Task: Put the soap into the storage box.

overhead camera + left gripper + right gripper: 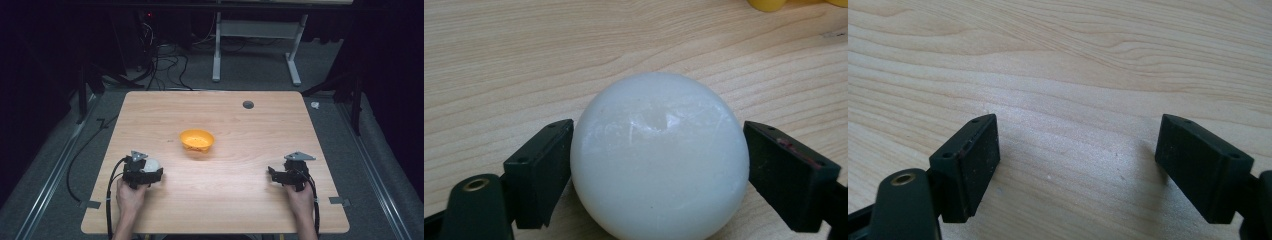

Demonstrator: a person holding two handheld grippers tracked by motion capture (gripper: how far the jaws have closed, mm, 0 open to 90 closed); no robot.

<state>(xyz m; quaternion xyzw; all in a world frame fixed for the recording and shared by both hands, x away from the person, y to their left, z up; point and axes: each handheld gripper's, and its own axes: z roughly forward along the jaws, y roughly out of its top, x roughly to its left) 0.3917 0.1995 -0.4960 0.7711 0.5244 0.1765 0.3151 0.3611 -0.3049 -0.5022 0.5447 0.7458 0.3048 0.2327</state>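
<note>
White ball (659, 155) near left front of wooden surface (240, 130), well short and left of orange bowl (197, 140). Left gripper (150, 169) around ball: jaws either side at widest part, both apparently touching, though firm clamp or mere contact not certain. Ball seemingly down on surface; underside cut off in left gripper view. Right gripper (1075, 165) well right of bowl, low over bare wood, jaws wide apart, nothing between.

Risks, as judged: smooth glossy sphere, flat jaw faces, small contact patches. Likely to squirt forward or drop if squeezed off-centre or lifted fast. Free ball would roll, perhaps off an edge. Bowl light-looking and shallow; hard release could tip it or bounce ball out.

Bowl interior hard to make out from high view; contents unclear.
</note>
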